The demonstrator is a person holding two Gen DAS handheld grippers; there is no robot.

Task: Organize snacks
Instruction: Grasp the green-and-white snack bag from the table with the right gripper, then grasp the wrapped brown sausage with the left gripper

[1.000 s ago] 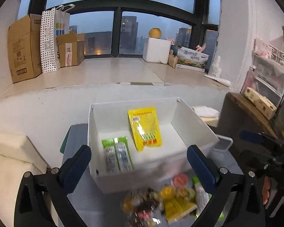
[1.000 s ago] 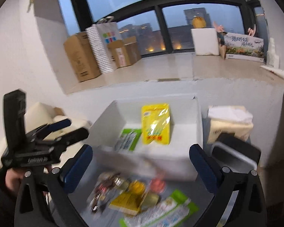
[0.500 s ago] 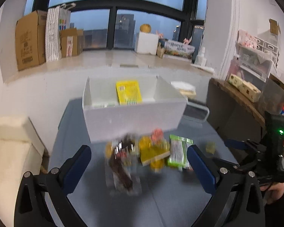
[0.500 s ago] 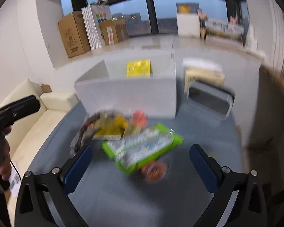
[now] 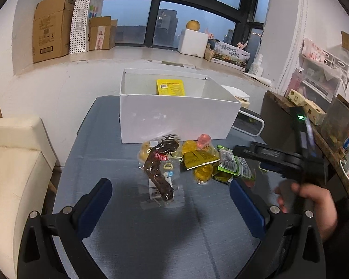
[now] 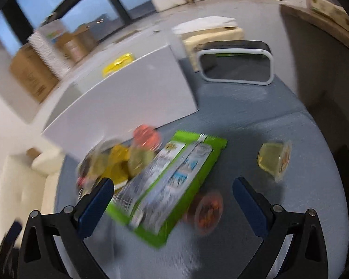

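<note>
A pile of snacks lies on the grey table in front of a white box [image 5: 174, 121]. A yellow packet [image 5: 171, 87] leans inside the box. My left gripper [image 5: 169, 200] is open and empty, just before a clear packet with a dark brown snack [image 5: 159, 169]. My right gripper [image 6: 173, 197] is open and empty, low over a green packet [image 6: 167, 190], which also shows in the left wrist view [image 5: 235, 165]. An orange jelly cup [image 6: 207, 211] lies between the right fingers. A pale yellow jelly cup [image 6: 274, 160] lies apart to the right. The right wrist view is blurred.
A dark bin with a white rim [image 6: 237, 62] stands right of the box, a tissue pack [image 6: 211, 30] behind it. A cream sofa [image 5: 14, 162] is at the left. A wooden shelf [image 5: 314, 121] with containers is at the right. Cardboard boxes [image 5: 51, 37] stand on the window ledge.
Both grippers have pulled back from above the box and dropped low over the snack pile. The right gripper has moved closer over the green packet.
</note>
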